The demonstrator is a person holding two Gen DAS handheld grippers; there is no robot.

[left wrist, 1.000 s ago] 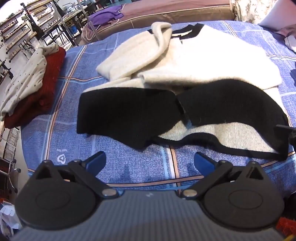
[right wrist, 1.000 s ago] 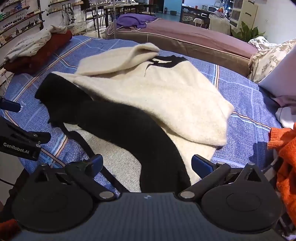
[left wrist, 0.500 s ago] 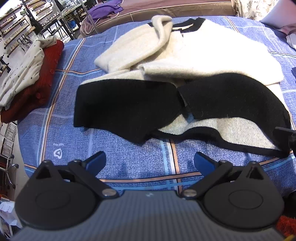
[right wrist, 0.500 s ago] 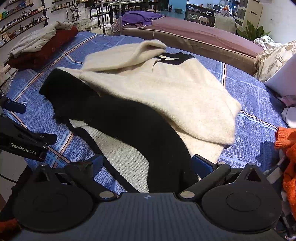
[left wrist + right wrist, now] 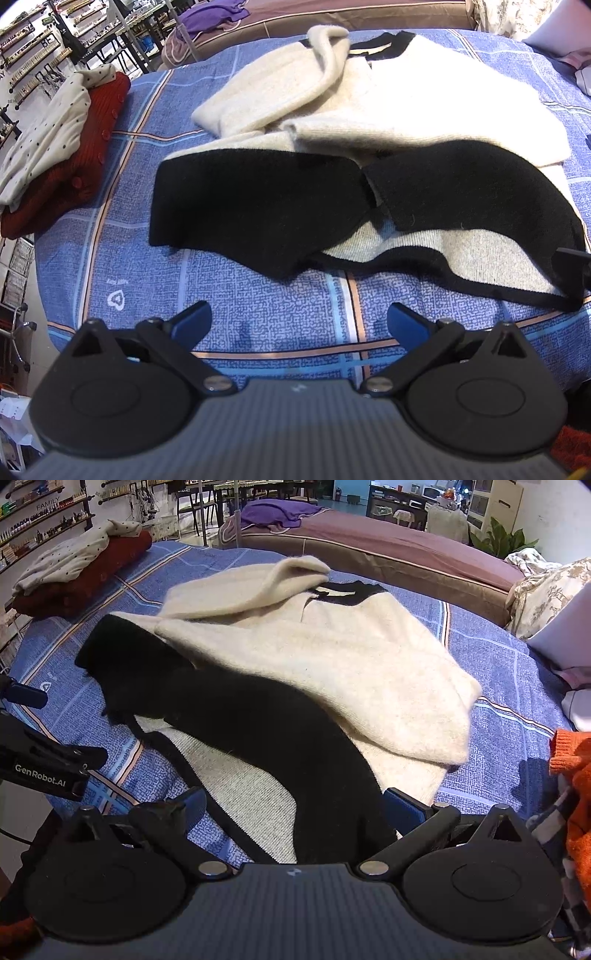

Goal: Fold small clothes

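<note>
A cream knit sweater point(image 5: 406, 96) with black cuffs and hem lies crumpled on the blue patterned cover point(image 5: 258, 310). Both black cuffs point(image 5: 258, 210) are folded across its lower part. In the right wrist view the same sweater point(image 5: 351, 657) spreads ahead, its black sleeve end point(image 5: 295, 746) running down to the gripper. My left gripper point(image 5: 299, 323) is open above bare cover, short of the cuff. My right gripper point(image 5: 295, 808) is open, with the black hem and cream ribbing lying between its fingers. The left gripper's body point(image 5: 40, 760) shows at the left edge of that view.
A folded pile, a dotted cream garment on a red knit point(image 5: 62, 147), sits at the far left of the cover. An orange knit point(image 5: 572, 775) lies at the right edge. A brown-covered bed with a purple cloth point(image 5: 273, 513) stands behind; shelves line the left wall.
Both grippers have moved slightly forward toward the sweater, which now sits lower and larger in both views. The sweater itself has not moved and both grippers stay open.
</note>
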